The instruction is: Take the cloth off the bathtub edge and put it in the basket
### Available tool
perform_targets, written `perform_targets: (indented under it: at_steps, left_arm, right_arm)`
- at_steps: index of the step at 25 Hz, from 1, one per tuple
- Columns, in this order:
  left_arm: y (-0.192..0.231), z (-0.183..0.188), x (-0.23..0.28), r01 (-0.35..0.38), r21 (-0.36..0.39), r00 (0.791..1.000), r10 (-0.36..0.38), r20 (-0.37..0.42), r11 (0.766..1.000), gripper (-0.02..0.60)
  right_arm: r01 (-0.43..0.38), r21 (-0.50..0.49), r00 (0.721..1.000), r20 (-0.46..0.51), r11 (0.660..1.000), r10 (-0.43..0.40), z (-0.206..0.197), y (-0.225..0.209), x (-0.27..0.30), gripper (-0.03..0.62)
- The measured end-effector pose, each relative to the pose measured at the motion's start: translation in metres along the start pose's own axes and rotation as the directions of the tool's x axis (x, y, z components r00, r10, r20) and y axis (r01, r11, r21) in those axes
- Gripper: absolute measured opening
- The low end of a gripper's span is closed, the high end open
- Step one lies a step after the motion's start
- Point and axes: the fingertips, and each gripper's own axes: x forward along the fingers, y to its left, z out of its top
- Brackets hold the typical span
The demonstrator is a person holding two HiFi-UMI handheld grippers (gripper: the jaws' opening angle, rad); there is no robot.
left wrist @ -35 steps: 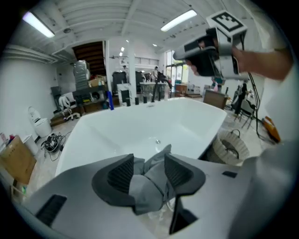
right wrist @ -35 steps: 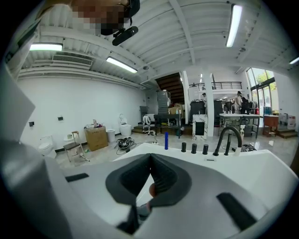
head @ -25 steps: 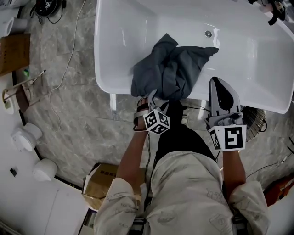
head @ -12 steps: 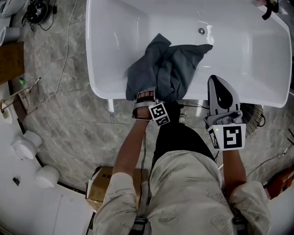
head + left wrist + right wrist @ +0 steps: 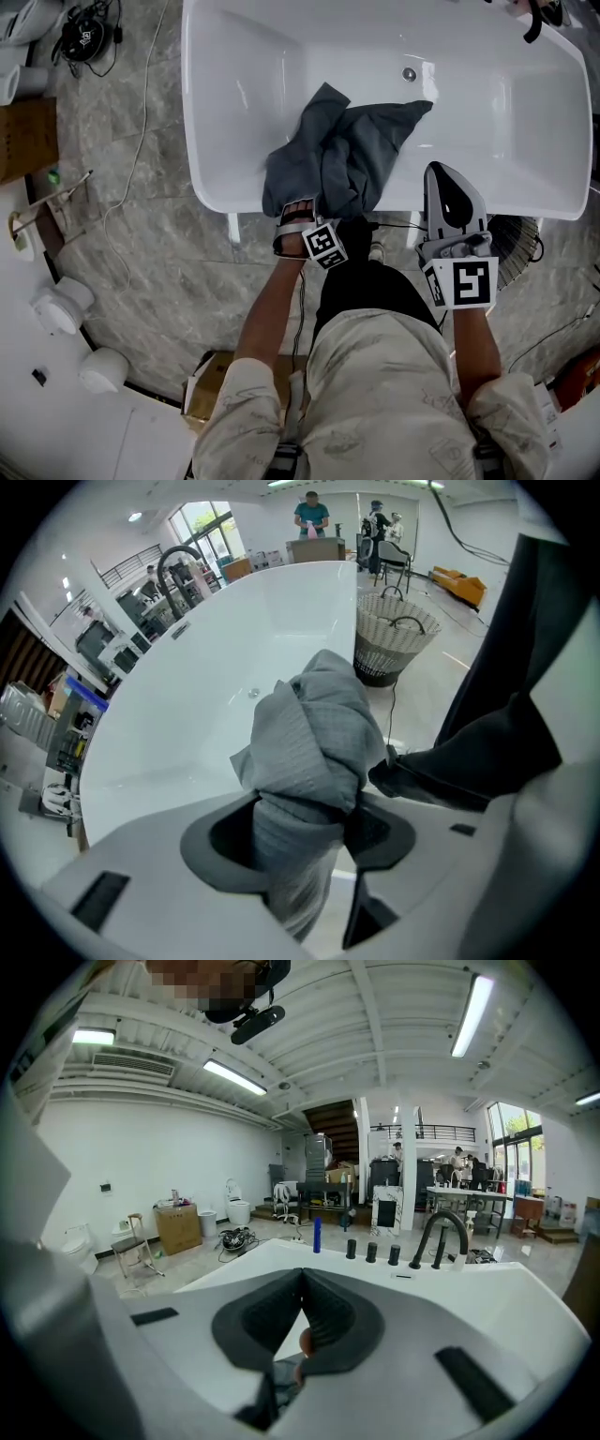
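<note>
Grey marble floor surrounds the white bathtub. Fingers of the left gripper are closing on a fold of the cloth draped over the tub's near edge; the right gripper is closed, empty. Pinch fully before lifting toward the basket.
</note>
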Motion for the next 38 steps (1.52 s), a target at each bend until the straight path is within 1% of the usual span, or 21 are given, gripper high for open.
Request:
perform_targets:
  at_steps: [5, 6, 8, 11, 13, 15, 17, 19, 22, 26, 28, 30, 31, 33, 35, 38]
  left_arm:
    - [-0.005, 0.000, -0.024, 0.002, -0.079, 1.000, 0.000, 0.028, 0.997, 0.185]
    - [-0.004, 0.000, -0.029, -0.004, -0.097, 0.999, 0.007, 0.035, 0.995, 0.162]
    - [0.000, -0.002, -0.038, -0.026, -0.146, 0.999, 0.033, 0.043, 0.989, 0.070]
    - [0.008, -0.005, -0.046, -0.052, -0.214, 0.998, 0.059, 0.026, 0.976, 0.054]
    - [0.012, -0.003, -0.054, -0.061, -0.261, 0.997, 0.072, 0.033, 0.963, 0.051]
    - [0.018, 0.000, -0.066, -0.064, -0.320, 0.995, 0.086, 0.056, 0.945, 0.048]
    - [0.025, 0.002, -0.081, -0.068, -0.385, 0.990, 0.109, 0.085, 0.920, 0.048]
    - [0.033, 0.006, -0.100, -0.079, -0.451, 0.982, 0.147, 0.117, 0.889, 0.046]
    - [0.048, 0.015, -0.130, -0.107, -0.531, 0.961, 0.225, 0.162, 0.840, 0.046]
    - [0.070, 0.031, -0.170, -0.121, -0.612, 0.921, 0.318, 0.224, 0.782, 0.046]
    - [0.083, 0.039, -0.190, -0.129, -0.645, 0.895, 0.368, 0.251, 0.753, 0.046]
    - [0.096, 0.049, -0.212, -0.128, -0.680, 0.863, 0.419, 0.283, 0.722, 0.046]
    - [0.103, 0.054, -0.223, -0.125, -0.694, 0.844, 0.444, 0.301, 0.709, 0.046]
    - [0.117, 0.068, -0.248, -0.123, -0.713, 0.800, 0.495, 0.340, 0.690, 0.046]
    - [0.133, 0.083, -0.273, -0.125, -0.725, 0.748, 0.544, 0.380, 0.677, 0.046]
    - [0.158, 0.107, -0.313, -0.127, -0.741, 0.666, 0.611, 0.429, 0.659, 0.046]
  right_arm:
    - [0.021, 0.003, 1.000, 0.018, 1.000, -0.021, 0.012, -0.006, -0.012, -0.011]
    - [0.024, 0.002, 0.999, 0.021, 1.000, -0.024, 0.015, -0.007, -0.014, -0.011]
    - [0.030, -0.001, 0.999, 0.031, 1.000, -0.030, 0.021, -0.007, -0.017, -0.011]
    - [0.036, -0.012, 0.998, 0.044, 0.999, -0.035, 0.031, -0.005, -0.022, -0.011]
    - [0.039, -0.019, 0.998, 0.054, 0.999, -0.038, 0.038, -0.003, -0.027, -0.011]
    - [0.045, -0.025, 0.997, 0.065, 0.999, -0.044, 0.044, -0.002, -0.033, -0.011]
    - [0.053, -0.030, 0.996, 0.076, 0.998, -0.050, 0.050, -0.002, -0.038, -0.011]
    - [0.061, -0.033, 0.994, 0.088, 0.998, -0.058, 0.057, -0.002, -0.045, -0.011]
    - [0.076, -0.029, 0.992, 0.102, 0.997, -0.072, 0.066, -0.003, -0.055, -0.011]
    - [0.097, -0.022, 0.989, 0.111, 0.995, -0.094, 0.074, -0.005, -0.066, -0.011]
    - [0.104, -0.027, 0.988, 0.119, 0.994, -0.100, 0.078, -0.005, -0.071, -0.011]
    - [0.115, -0.030, 0.985, 0.130, 0.993, -0.110, 0.083, -0.006, -0.076, -0.011]
    - [0.123, -0.027, 0.984, 0.133, 0.992, -0.118, 0.086, -0.008, -0.079, -0.011]
    - [0.138, -0.018, 0.981, 0.140, 0.990, -0.135, 0.090, -0.013, -0.084, -0.011]
    - [0.153, -0.009, 0.977, 0.154, 0.988, -0.150, 0.094, -0.020, -0.088, -0.011]
    - [0.172, 0.005, 0.968, 0.185, 0.985, -0.170, 0.101, -0.032, -0.095, -0.011]
